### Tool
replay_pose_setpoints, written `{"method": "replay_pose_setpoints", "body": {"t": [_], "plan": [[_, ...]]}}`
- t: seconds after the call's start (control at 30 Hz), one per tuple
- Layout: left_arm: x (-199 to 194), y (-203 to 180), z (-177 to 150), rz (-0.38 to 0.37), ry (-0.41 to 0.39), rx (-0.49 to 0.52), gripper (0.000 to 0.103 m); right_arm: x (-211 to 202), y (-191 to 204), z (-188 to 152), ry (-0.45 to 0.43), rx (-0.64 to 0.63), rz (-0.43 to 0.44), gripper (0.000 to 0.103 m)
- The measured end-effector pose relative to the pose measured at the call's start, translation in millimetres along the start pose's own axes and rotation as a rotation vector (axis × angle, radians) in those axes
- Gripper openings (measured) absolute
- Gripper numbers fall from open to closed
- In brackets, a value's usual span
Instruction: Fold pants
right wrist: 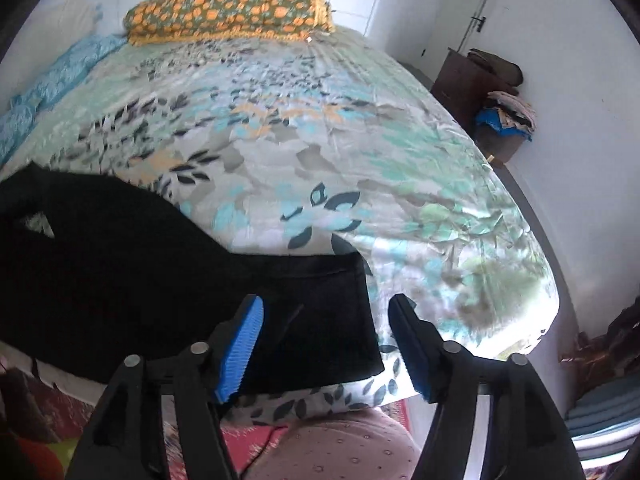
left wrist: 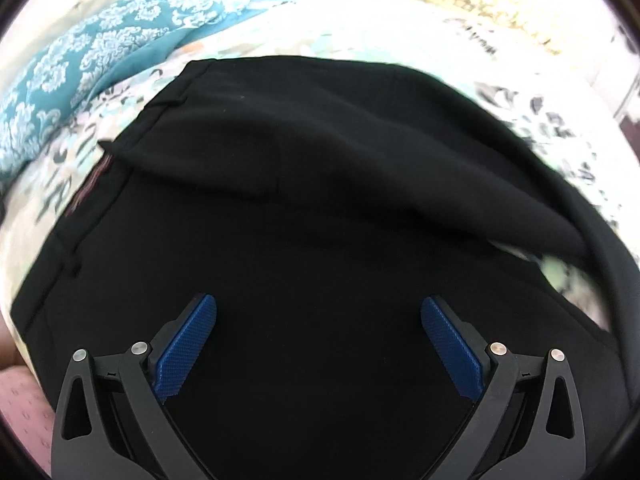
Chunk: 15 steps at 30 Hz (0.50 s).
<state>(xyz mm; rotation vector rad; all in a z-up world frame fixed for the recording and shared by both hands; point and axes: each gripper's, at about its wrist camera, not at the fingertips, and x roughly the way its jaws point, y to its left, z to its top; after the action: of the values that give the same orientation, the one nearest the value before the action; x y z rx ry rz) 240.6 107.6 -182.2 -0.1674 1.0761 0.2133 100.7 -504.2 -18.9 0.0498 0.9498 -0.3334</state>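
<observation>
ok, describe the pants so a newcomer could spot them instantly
Start at the bed with the leaf-print sheet; the orange-flowered folded blanket lies at its far end. The pants lie at the near edge, under both open grippers. They are the only plain black cloth; everything around them is patterned.

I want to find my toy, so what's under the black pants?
The pants lie on the flowery bedsheet, which shows all around them. Whatever sits directly beneath the cloth is covered, so no toy can be seen. Both claws are open above them.
</observation>
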Motion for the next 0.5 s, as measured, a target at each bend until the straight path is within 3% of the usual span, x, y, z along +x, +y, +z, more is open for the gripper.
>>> {"method": "replay_pose_setpoints", "body": {"t": [0.1,0.2,0.37,0.5], "plan": [[-9,1,-17,0.013,-0.037,0.039,0.103,-8,21,-1,-0.022,0.182,0.204,0.077],[-9,-5,-18,0.007,-0.049,0.053,0.103,-2,76,-14,0.025,0.213,0.393,0.080],[4,-15,-23,0.031,-0.097,0.117,0.103,32,184,-46,0.178,0.071,0.521,0.080],[6,-9,-21,-0.001,-0.096,0.095,0.103,38,230,-57,0.249,-0.067,0.516,0.080]]}}
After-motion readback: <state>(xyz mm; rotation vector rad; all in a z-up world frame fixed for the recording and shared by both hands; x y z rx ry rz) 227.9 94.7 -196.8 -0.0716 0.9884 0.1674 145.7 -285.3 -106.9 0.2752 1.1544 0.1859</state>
